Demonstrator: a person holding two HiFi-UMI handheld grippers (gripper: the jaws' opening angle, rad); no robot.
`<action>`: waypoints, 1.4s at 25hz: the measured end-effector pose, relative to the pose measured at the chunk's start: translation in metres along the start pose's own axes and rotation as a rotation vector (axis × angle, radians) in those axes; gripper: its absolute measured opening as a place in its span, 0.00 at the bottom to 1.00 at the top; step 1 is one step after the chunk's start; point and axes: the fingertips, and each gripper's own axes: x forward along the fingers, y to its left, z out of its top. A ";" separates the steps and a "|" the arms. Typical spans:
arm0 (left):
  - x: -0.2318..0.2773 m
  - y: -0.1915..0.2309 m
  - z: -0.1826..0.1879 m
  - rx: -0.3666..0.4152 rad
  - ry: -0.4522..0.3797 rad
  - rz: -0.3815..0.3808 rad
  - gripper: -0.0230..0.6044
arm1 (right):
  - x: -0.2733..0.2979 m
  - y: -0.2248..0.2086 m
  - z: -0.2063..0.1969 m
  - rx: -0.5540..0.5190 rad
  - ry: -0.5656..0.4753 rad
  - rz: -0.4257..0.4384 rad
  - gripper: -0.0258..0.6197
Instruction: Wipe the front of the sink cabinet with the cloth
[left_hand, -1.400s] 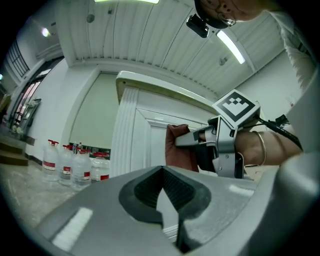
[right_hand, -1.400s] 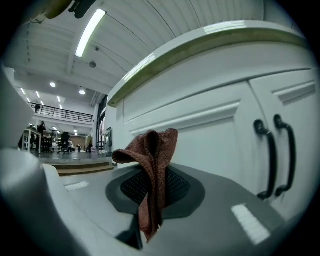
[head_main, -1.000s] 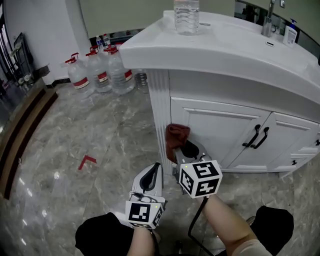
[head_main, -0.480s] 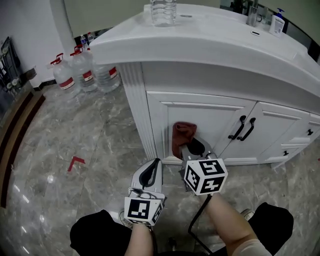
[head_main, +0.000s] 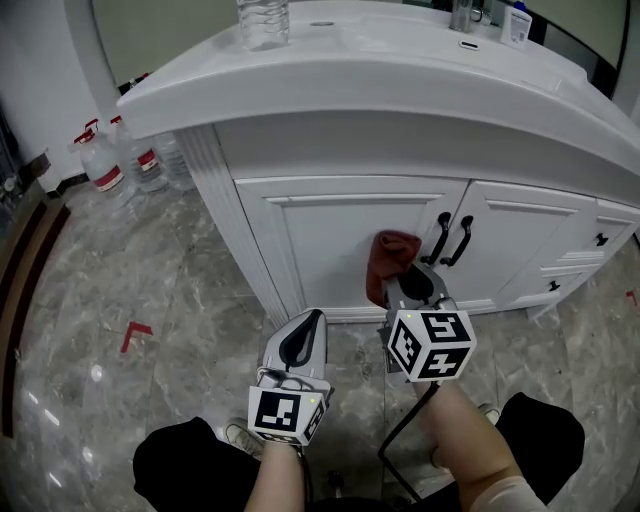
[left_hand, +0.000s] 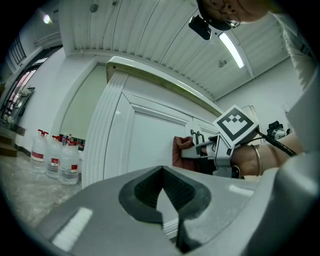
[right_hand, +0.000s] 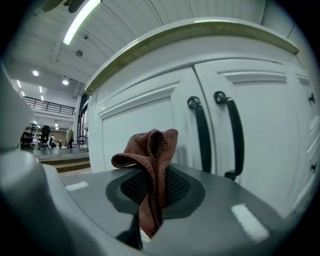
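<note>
A reddish-brown cloth is pressed against the left door of the white sink cabinet, just left of the two black handles. My right gripper is shut on the cloth, which bunches up from between its jaws. My left gripper hangs lower and to the left, shut and holding nothing, a short way off the cabinet front. In the left gripper view the cloth and the right gripper show against the door panel.
The white counter overhangs the doors, with a clear plastic bottle and a tap on top. Several large water jugs stand on the marble floor at the left. A red mark lies on the floor.
The right gripper has carried the cloth rightward along the cabinet front, from beside the fluted corner post to next to the black handles. The left gripper has followed.
</note>
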 end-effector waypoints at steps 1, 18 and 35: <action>0.002 -0.004 -0.001 0.000 0.000 -0.010 0.04 | -0.003 -0.007 0.001 0.001 -0.002 -0.020 0.16; -0.018 0.023 -0.012 0.033 0.033 0.046 0.04 | 0.009 0.060 -0.030 0.012 0.020 0.135 0.16; -0.053 0.090 -0.010 -0.013 0.020 0.185 0.04 | 0.064 0.145 -0.089 0.011 0.092 0.242 0.16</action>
